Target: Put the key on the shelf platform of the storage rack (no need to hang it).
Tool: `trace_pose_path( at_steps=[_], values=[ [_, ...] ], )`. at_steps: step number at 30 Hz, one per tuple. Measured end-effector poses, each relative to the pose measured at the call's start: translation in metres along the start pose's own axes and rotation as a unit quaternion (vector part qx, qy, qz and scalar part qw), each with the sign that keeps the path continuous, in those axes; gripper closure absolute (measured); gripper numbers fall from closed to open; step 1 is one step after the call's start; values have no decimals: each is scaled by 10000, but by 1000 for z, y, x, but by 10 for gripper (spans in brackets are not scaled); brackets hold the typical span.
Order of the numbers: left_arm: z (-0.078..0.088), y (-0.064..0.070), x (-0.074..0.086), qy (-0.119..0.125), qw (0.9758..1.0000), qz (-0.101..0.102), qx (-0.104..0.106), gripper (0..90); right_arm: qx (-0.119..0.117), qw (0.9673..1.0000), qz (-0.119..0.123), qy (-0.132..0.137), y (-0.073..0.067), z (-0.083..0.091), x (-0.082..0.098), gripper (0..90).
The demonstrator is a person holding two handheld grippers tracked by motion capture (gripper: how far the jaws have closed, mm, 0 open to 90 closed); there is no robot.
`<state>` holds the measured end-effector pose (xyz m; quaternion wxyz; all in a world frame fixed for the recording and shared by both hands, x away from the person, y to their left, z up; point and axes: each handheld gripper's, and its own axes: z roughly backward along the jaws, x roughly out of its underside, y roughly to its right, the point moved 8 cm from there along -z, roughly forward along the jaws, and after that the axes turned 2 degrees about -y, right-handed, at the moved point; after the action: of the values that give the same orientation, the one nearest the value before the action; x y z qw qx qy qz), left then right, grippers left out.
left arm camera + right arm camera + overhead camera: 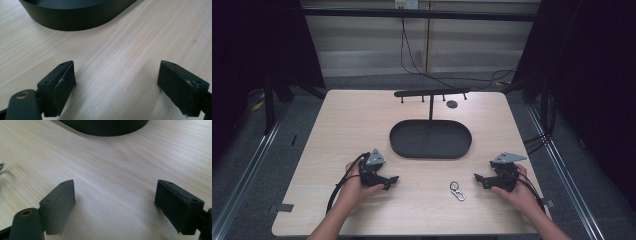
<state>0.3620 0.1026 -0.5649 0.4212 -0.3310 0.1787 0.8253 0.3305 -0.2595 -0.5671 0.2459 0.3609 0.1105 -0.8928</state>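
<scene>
1. High view: I hold my left gripper (393,181) and right gripper (478,178) low over the wooden table (337,130). A small metal key clip (457,191) lies between them, nearer my right gripper, untouched. Beyond both sits a black oval tray (399,142) with a hook stand (431,93).
2. Left gripper view: my jaws stand wide apart, holding nothing; the tray wall (72,21) lies ahead.
3. Right gripper view: jaws wide apart, empty; the clip's edge (1,166) glints far left. I judge that nothing is picked up yet.

I see a pale wooden table (352,125); on it, a black oval tray (430,152) at centre and a key ring (457,191) at lower centre-right.
</scene>
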Motion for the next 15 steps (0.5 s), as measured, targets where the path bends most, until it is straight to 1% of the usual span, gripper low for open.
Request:
trace_pose_path(
  at_steps=[3,4,6,7,8,9,10,12,13,14,15],
  values=[
    [0,0,0,1,10000,3,-1,144,-3,10000,-8,-32,-1,1,1,160],
    [0,0,0,1,10000,3,0,144,-26,9999,14,-98,-1,1,0,163],
    [0,0,0,0,10000,2,1,144,-83,9994,47,-330,-1,4,1,167],
    [0,0,0,0,10000,2,1,144,-83,9994,47,-330,-1,4,1,167],
    [0,0,0,2,10000,4,2,144,-146,9988,111,-448,-2,6,1,209],
    [0,0,0,2,10000,6,1,144,-184,9984,116,-525,-3,7,1,224],
    [0,0,0,1,10000,3,1,144,-206,9975,115,-659,-4,9,1,239],
    [0,0,0,1,10000,3,1,144,-317,9952,118,-919,-8,11,0,249],
    [0,0,0,3,10000,3,1,144,-384,9942,154,-997,-10,12,-1,260],
    [0,0,0,1,10000,2,2,144,-384,9942,154,-997,-10,12,-1,260],
    [0,0,0,2,10000,2,1,144,-381,9925,158,-1151,-13,13,-2,266]
  ],
)
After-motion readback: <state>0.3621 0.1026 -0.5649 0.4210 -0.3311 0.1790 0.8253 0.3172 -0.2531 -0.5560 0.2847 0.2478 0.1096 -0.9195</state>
